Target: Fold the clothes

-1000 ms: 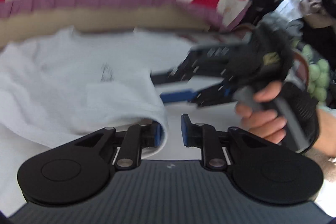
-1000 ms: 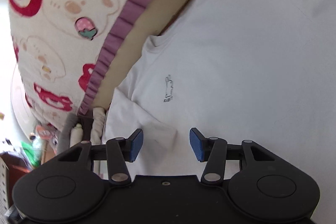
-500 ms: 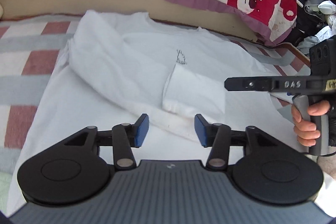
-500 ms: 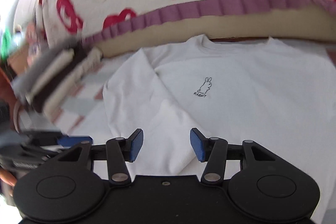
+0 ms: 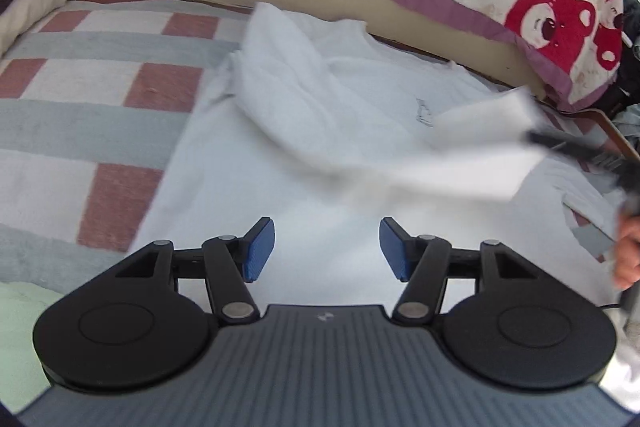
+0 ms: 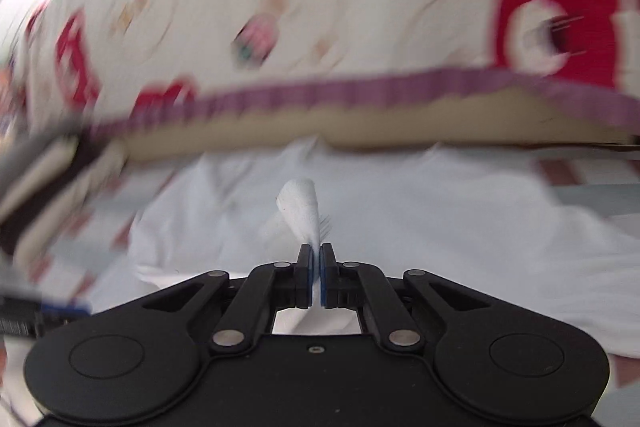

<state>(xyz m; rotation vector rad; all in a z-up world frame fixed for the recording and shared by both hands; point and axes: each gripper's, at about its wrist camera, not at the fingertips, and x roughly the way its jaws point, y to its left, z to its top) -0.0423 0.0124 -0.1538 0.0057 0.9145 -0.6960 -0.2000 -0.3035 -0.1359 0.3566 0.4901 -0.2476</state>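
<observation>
Both wrist views low over white shirt (image 5: 320, 131), facing bedding

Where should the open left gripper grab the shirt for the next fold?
Probably the shirt's left side edge, where it lies flat on the checked blanket. Come in low from the left, sliding one finger under the edge. The left gripper hovers open over the smooth lower body, which offers no ridge to pinch, and the right gripper is shut on the sleeve.

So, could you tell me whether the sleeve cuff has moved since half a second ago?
Yes. The right gripper has pinched the sleeve cuff and lifted it rightward off the shirt's chest print.
</observation>
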